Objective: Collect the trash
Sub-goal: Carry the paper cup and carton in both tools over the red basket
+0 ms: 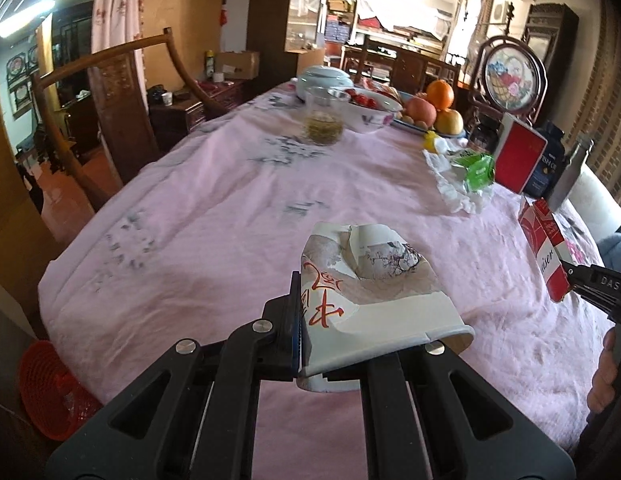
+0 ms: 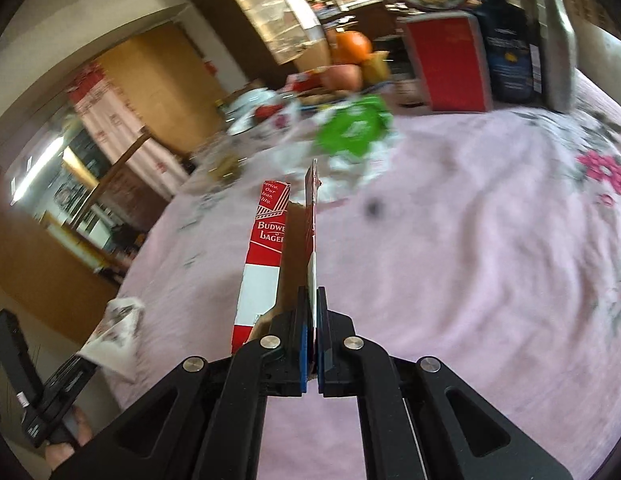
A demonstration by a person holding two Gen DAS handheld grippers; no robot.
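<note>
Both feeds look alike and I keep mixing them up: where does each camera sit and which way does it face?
Left wrist: on the left tongs, looking down the pink tablecloth at the crushed paper cup they grip; the right tongs and a hand show at right.
Right wrist: on the right tongs, looking across the table at their red beer carton; the left tongs show lower left.
Shared: green wrapper, fruit, red box.

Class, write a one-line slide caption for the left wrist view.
Left gripper shut on a crushed paper cup above the pink tablecloth, right gripper holding a red carton.
</note>
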